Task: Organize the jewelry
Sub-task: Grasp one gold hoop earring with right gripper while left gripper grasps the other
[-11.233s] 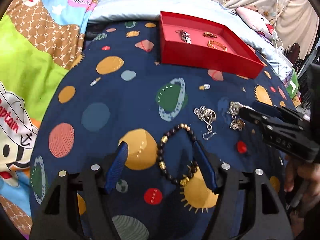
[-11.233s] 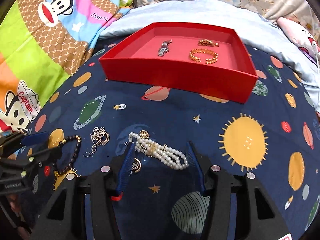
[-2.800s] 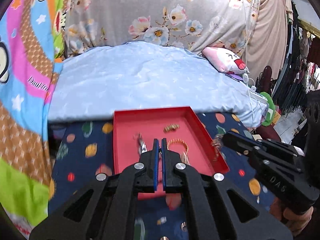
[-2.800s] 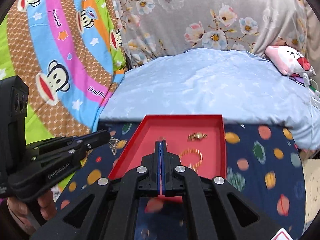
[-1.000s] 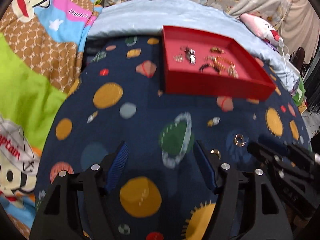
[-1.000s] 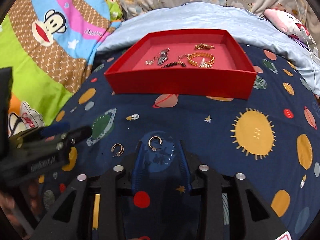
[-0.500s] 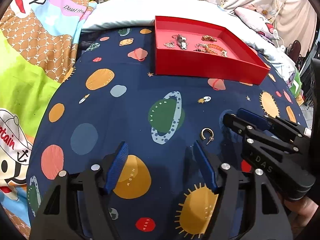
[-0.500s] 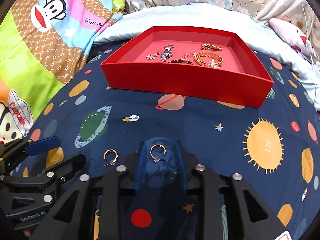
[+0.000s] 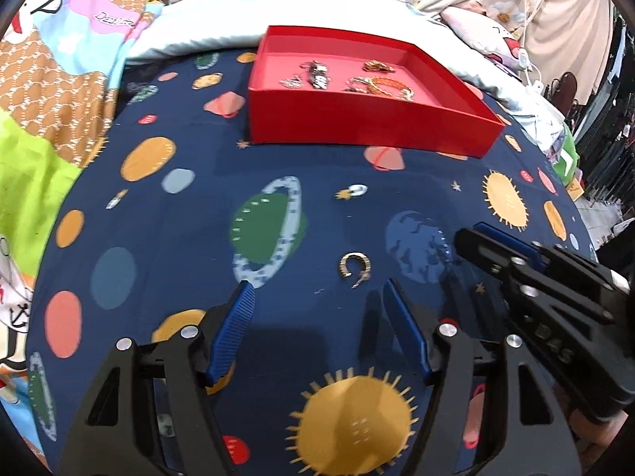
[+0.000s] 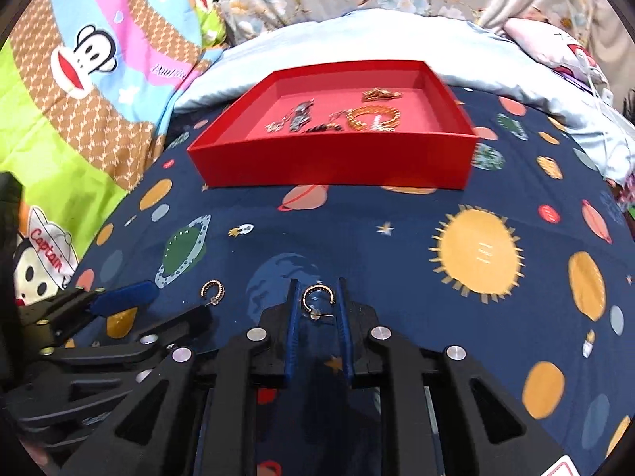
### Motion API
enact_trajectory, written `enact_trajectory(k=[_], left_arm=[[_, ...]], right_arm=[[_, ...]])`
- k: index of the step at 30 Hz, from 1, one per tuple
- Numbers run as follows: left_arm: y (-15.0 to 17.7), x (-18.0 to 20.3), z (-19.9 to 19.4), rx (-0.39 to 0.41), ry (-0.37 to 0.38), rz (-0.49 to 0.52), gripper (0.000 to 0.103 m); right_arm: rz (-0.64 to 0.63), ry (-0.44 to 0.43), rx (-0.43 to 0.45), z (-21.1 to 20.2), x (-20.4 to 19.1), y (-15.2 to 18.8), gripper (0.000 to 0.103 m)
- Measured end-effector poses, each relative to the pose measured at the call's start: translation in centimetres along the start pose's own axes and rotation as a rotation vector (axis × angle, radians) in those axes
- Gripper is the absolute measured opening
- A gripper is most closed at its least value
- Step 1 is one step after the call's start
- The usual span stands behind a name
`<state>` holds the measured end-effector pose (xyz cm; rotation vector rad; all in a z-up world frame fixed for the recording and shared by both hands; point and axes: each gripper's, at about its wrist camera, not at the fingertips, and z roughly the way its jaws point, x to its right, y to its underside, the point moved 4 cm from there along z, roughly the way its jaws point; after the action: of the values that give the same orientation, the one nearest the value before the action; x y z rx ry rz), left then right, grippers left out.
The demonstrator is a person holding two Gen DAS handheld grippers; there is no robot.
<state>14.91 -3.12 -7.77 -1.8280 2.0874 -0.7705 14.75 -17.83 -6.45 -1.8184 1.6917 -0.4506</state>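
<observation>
My right gripper (image 10: 316, 289) has crept forward, jaws closing around the small gold hoop earring (image 10: 317, 299), though contact looks uncertain. My left gripper (image 9: 319, 297) stays spread beside the second gold hoop earring (image 9: 355, 266). Both go to the red cardboard tray (image 10: 333, 166).

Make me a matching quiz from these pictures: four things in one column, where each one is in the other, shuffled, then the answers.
Things
1. gold bangle
2. hoop earring with the straight pin
3. other hoop earring
4. red tray

Places
A. on the cloth, just ahead of the left gripper
B. at the far end of the planet-print cloth
C. inside the tray
D. between the closing fingers of the right gripper

Pairs: 1-C, 2-D, 3-A, 4-B
</observation>
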Motion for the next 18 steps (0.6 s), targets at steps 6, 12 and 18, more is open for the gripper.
enact_trajectory(k=[6,12,18], left_arm=[[-0.5,0.9,0.4,0.038,-0.006,0.03,0.05],[-0.5,1.5,0.6,0.054,-0.013,0.062,0.034],[-0.5,2.1,0.7,0.056,-0.003,0.075,0.024]], right_arm=[[0.046,-0.01,0.013,-1.4,1.2,0.1,0.016],[0.054,-0.021,0.016,-1.5,1.3,0.3,0.016],[0.061,-0.027,0.014,-1.5,1.4,0.5,0.016]])
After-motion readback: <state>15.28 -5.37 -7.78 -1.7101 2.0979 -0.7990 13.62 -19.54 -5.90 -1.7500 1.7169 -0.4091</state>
